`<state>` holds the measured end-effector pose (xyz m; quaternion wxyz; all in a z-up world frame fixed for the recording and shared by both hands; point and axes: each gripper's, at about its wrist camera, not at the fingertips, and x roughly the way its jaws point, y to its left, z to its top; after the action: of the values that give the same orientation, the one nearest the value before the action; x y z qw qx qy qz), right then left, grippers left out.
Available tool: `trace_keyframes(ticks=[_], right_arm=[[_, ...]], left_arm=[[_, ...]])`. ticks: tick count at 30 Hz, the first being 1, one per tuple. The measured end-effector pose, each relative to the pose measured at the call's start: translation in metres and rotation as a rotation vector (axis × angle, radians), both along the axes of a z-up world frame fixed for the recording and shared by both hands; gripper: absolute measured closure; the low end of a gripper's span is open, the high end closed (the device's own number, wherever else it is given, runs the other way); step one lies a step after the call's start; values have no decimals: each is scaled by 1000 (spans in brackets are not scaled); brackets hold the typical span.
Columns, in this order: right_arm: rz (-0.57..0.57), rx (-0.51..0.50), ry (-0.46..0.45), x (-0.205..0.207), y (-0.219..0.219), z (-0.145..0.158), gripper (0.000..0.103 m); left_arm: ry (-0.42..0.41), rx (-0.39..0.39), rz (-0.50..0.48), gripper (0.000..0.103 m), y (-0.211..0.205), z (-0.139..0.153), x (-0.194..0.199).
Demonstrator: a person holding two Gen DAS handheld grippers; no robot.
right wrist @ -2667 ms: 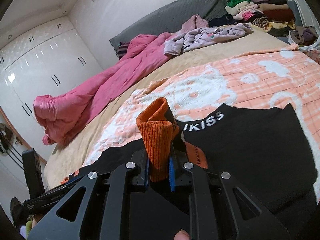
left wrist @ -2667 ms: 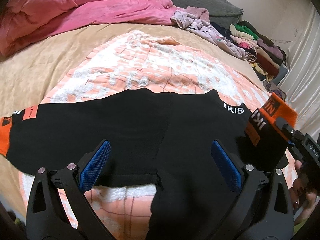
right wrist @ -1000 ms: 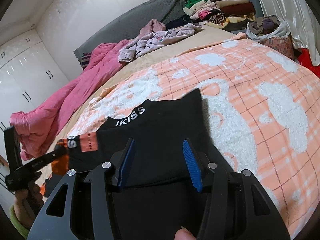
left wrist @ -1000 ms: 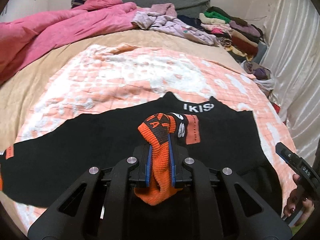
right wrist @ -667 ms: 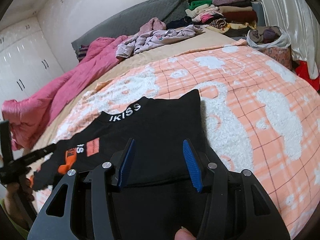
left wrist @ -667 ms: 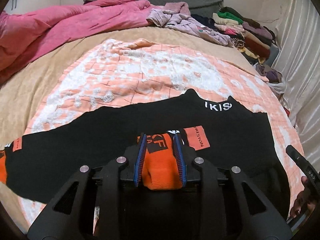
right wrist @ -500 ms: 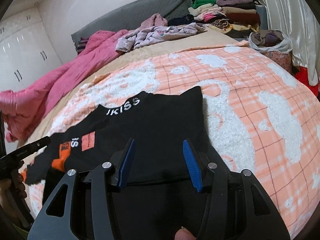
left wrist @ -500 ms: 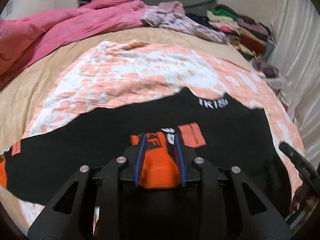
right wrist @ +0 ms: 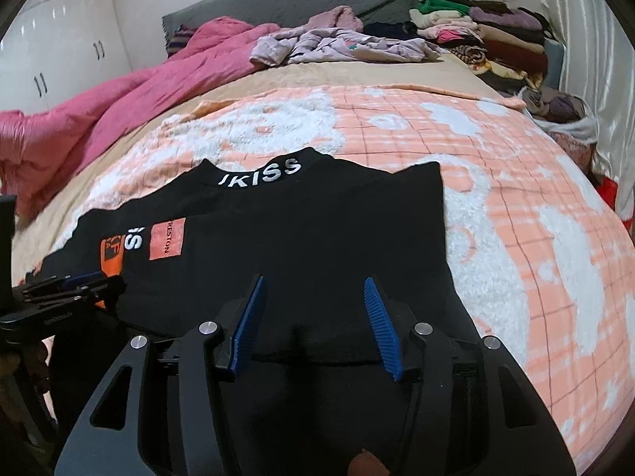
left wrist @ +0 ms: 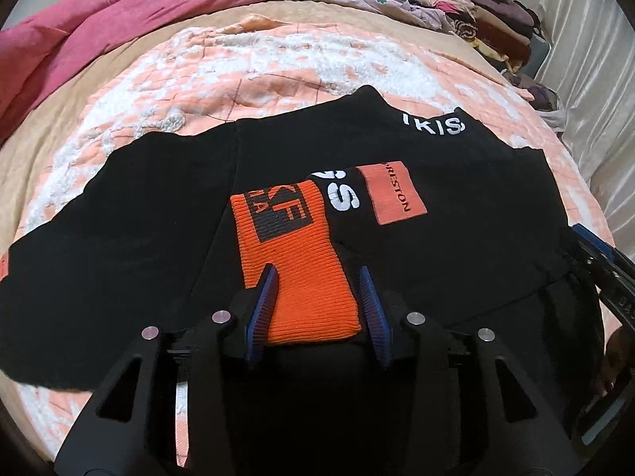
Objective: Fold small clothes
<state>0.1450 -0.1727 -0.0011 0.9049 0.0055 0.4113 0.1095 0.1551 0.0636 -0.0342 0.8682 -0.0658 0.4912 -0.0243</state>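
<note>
Shirt: I see the black shirt [left wrist: 456,238] spread flat on the peach blanket [left wrist: 278,71], neck with white lettering at 12 o'clock from my right gripper, body running down under both grippers.
Sleeve: one sleeve is folded in across the chest; its orange cuff [left wrist: 295,261] lies flat on the black cloth, with an orange patch [left wrist: 395,192] just beside it at 2 o'clock.
Left gripper: my left gripper [left wrist: 317,297] sits low over the cuff. Its jaws have just been opening; the cuff lies between the blue pads [left wrist: 266,309]; there is a clear gap on the right side, and on the left the pad edge sits at the cuff's border, so I read the grip as let go.
Right gripper: my right gripper [right wrist: 313,309] hovers over the shirt's lower right part, jaws about half apart and just widened a little, nothing between them but flat black cloth beneath. I cannot tell whether the tips touch it.
Cross view: from the right camera the left gripper shows at 9 o'clock, at the cuff. From the left camera the right gripper's tip shows at 3 o'clock.
Surroundings: pink duvet [right wrist: 119,107] at 10 o'clock, loose lilac clothes [right wrist: 337,45] at 12, stacked folded clothes [right wrist: 488,35] at 1 o'clock, curtain [right wrist: 587,59] at 2.
</note>
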Motion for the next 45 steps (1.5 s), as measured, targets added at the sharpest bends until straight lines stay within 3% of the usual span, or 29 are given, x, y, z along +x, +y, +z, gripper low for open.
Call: trace_keyframes(ticks=[7, 9, 22, 32, 38, 45], right_arm=[[-110, -82, 142, 23, -22, -37, 50], [-111, -46, 136, 21, -29, -40, 50], [-131, -47, 127, 9, -27, -35, 47], [-121, -23, 100, -7, -26, -20, 33], [-109, -2, 62, -18, -25, -6, 25], [-81, 25, 13, -28, -17, 12, 13]], left_arm=[[-7, -8, -1, 67, 0, 0, -3], [-8, -8, -2, 66, 0, 0, -4], [-9, -10, 14, 58, 4, 3, -10], [-26, 7, 15, 56, 4, 15, -20], [-43, 18, 33, 50, 10, 23, -28], [-57, 36, 43, 36, 15, 31, -38]])
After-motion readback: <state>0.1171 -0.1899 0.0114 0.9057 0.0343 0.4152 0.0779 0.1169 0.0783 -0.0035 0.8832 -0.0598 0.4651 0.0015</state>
